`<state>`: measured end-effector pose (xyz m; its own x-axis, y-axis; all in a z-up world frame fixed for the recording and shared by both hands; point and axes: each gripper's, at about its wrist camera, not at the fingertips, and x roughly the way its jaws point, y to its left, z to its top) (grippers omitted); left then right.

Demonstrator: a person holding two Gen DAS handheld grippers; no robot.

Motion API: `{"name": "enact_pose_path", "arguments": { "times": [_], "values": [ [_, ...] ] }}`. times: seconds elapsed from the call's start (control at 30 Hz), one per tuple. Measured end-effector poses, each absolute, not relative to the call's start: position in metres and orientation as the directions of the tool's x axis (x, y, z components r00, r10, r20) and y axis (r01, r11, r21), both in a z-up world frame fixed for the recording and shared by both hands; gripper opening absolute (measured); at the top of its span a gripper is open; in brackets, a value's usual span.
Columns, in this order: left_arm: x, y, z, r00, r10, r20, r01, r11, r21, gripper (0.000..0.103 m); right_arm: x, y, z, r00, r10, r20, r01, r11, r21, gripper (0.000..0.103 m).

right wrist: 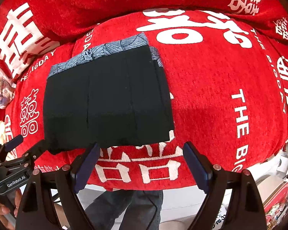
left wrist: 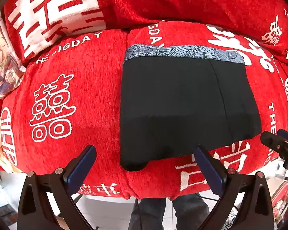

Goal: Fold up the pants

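Nearest the left wrist lens, the left gripper stands with its two blue-padded fingers spread wide and nothing between them. Its black frame is cut off at the bottom edge. Beyond the fingers, toward 12 o'clock, the pants lie flat on the red cover, folded into a black block with a grey-blue patterned waistband along the far edge. Their near edge runs between the fingertips; the right fingertip looks to meet that edge, though contact is hard to judge, while the left fingertip is well clear of the cloth at 9 o'clock. One near corner bulges down toward 6 o'clock. The black fabric is so dark that only one seam shows. At 3 o'clock the right gripper is partly cut off by the frame.

From the right wrist, the right gripper is likewise splayed, holding nothing. The pants sit at 10 to 11 o'clock, their near edge just at the left fingertip; the right fingertip is over bare cover. At 8 o'clock the left gripper shows side-on, one finger by the pants' near corner. A hand behind it is mostly hidden. Legs in dark jeans show below the cover, cut off at the bottom
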<state>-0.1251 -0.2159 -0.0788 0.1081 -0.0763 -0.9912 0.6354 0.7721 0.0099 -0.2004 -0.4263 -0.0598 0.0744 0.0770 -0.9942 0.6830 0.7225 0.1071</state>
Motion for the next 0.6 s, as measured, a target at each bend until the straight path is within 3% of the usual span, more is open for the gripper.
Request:
{"name": "enact_pose_path", "arguments": {
  "times": [0.6],
  "values": [
    [-0.130,-0.213,-0.075,0.146,-0.067,-0.987,0.610,0.792,0.037,0.102,-0.201,-0.416,-0.054,0.062,0.015,-0.998,0.658,0.751,0.052,0.090]
  ]
}}
